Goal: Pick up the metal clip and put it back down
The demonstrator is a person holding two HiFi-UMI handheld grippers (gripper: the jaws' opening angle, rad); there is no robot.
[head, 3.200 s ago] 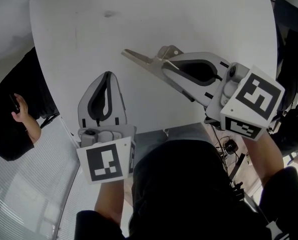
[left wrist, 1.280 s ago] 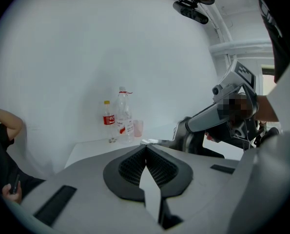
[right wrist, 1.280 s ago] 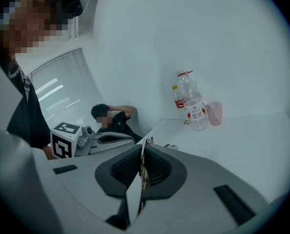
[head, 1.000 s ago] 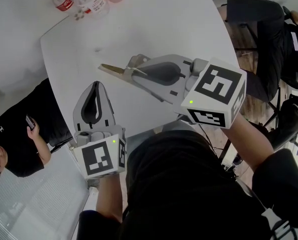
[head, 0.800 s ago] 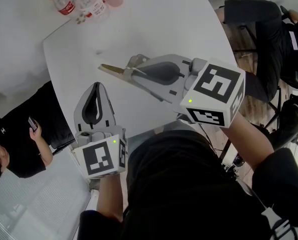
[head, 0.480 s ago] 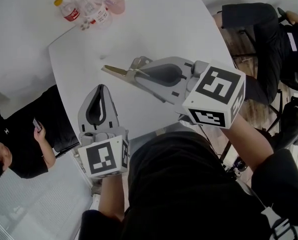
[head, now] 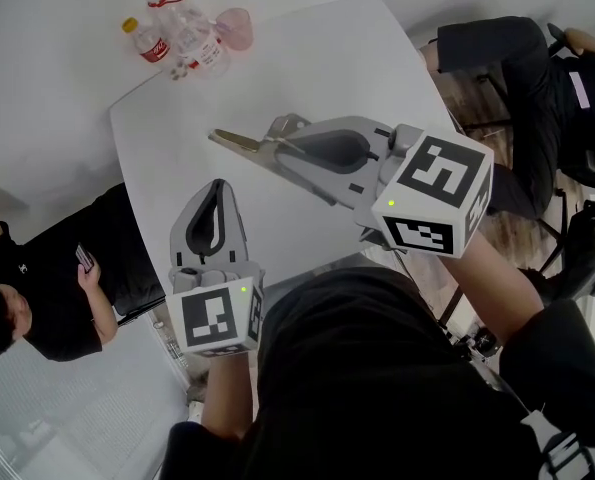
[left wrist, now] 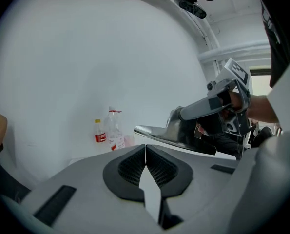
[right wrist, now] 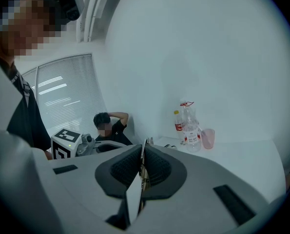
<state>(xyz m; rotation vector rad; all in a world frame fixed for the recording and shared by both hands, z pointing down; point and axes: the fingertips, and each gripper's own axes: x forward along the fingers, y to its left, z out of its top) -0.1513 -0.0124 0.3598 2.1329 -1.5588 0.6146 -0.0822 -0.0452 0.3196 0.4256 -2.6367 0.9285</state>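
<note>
The metal clip, a long silvery piece with a raised loop, sticks out to the left from my right gripper, which is shut on it above the white table. In the right gripper view the clip shows edge-on between the dark pads. From the left gripper view the clip hangs in the air ahead and to the right. My left gripper is shut with nothing in it, lower left of the clip and apart from it.
Two plastic bottles and a pink cup stand at the table's far corner. A person in black sits left of the table, and another person sits at the right.
The head view has shifted, so the bottles and cup now show fully. Both grippers keep about the same pose, and the clip stays in the right one.
</note>
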